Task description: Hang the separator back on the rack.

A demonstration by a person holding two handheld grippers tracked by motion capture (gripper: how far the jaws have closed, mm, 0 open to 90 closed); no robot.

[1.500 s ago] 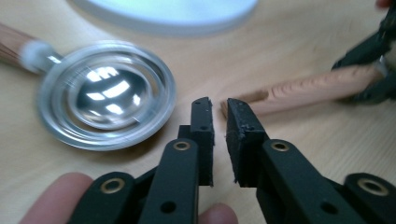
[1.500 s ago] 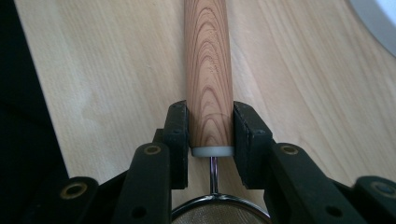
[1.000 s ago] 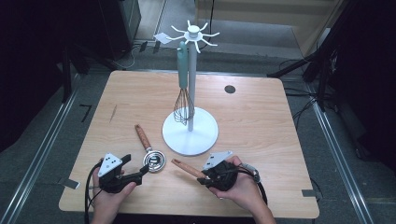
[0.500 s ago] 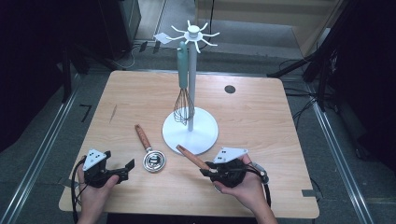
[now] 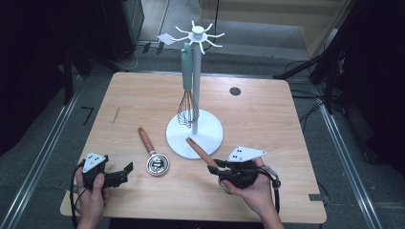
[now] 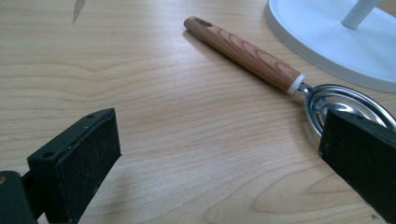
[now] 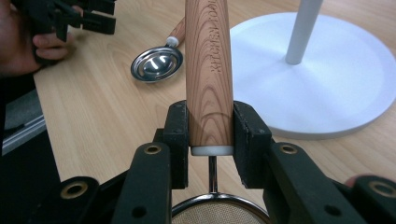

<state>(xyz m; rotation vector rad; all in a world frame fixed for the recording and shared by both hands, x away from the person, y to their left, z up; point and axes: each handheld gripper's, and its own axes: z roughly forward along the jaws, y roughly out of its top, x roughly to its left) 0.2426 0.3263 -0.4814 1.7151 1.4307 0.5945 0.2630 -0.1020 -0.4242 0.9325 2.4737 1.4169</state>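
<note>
You are gripping the wood-handled fine-mesh strainer (image 7: 208, 70) in your right gripper (image 5: 213, 166), its fingers (image 7: 177, 140) clenched on the handle just above the white collar, with the mesh bowl sitting back under your hand and the handle tip pointing toward the white round-based utensil stand (image 5: 195, 131). That stand is rising at the middle of the pale wooden surface (image 5: 267, 119), and a teal-handled wire whisk (image 5: 188, 90) is already hanging from one of its top hooks. Your left gripper (image 5: 125, 172) is resting near the left front edge, its fingers (image 6: 84, 158) spread wide and holding nothing. They have just been opening, with bare wood between them. The wood-handled round steel scoop (image 5: 153, 155) is lying just beyond them, left of the stand's base.

I judge you are carrying the strainer up for hanging. Keep the handle squeezed firmly so it is not pivoting, lift clear of the base rim, and approach a free hook away from the whisk. I cannot tell whether the tip has a hanging hole.
</note>
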